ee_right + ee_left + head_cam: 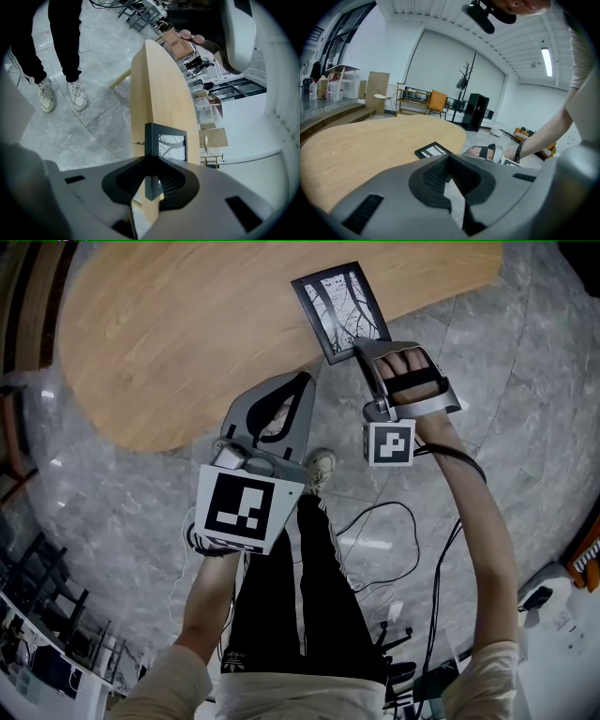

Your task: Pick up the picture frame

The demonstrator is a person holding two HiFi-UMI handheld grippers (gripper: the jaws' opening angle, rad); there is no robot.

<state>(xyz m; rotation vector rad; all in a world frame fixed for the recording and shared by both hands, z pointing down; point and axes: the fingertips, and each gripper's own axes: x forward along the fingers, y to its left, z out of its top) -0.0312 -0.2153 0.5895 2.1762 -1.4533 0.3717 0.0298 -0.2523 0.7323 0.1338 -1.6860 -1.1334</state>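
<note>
A black rectangular picture frame (pixel 337 307) with a black-and-white print of bare branches is seen at the edge of the light oval wooden table (pixel 169 334), on the side nearest to the person. Its near edge is gripped by the right gripper (pixel 362 346), and in the right gripper view the dark pads are closed on this thick edge. Whether the frame lies fully flat on the wood cannot be told. The left gripper (pixel 302 381) is held just beside it, over the table's rim, apart from the frame. Its jaws are brought together and nothing is held between them. Below, the grey marble floor (pixel 525 381) is seen
</note>
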